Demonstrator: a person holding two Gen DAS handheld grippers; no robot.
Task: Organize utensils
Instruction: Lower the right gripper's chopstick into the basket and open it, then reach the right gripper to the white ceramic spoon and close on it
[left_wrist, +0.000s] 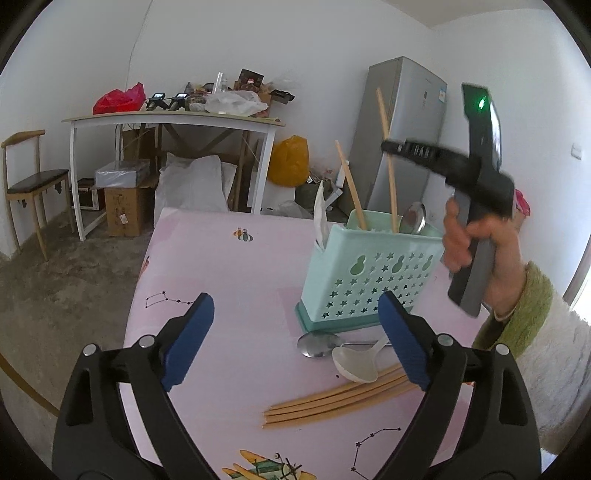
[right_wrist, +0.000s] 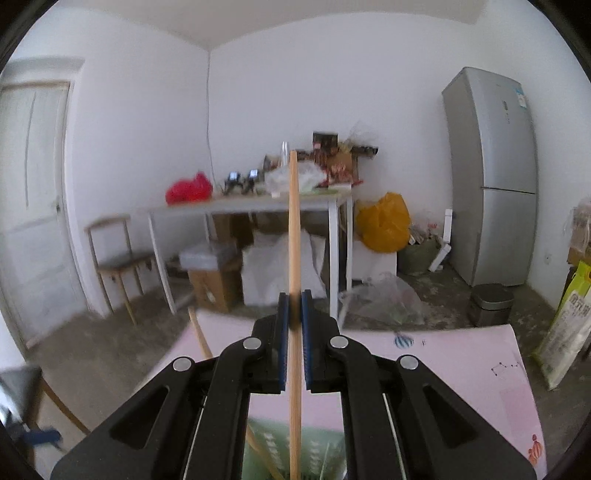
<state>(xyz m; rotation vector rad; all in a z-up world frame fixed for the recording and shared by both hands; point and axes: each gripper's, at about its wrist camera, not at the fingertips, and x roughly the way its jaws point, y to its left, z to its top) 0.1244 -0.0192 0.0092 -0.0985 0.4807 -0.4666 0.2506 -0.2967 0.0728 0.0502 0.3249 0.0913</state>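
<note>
A mint-green utensil holder (left_wrist: 364, 275) stands on the pink table (left_wrist: 221, 280). It holds a chopstick (left_wrist: 351, 186), a metal spoon (left_wrist: 414, 218) and a white utensil (left_wrist: 320, 214). My right gripper (left_wrist: 386, 144) is above the holder, shut on a second chopstick (left_wrist: 388, 158) whose lower end is in the holder. In the right wrist view that gripper (right_wrist: 294, 310) clamps the upright chopstick (right_wrist: 294, 229) over the holder (right_wrist: 280, 454). My left gripper (left_wrist: 295, 314) is open and empty above the table. Several chopsticks (left_wrist: 332, 402), a white spoon (left_wrist: 354, 363) and a metal spoon (left_wrist: 317, 345) lie in front of the holder.
A cluttered white side table (left_wrist: 173, 120), a wooden chair (left_wrist: 33, 184), boxes and bags stand beyond the pink table. A grey fridge (left_wrist: 406, 122) is behind the holder. The table's left edge (left_wrist: 138, 280) drops to the concrete floor.
</note>
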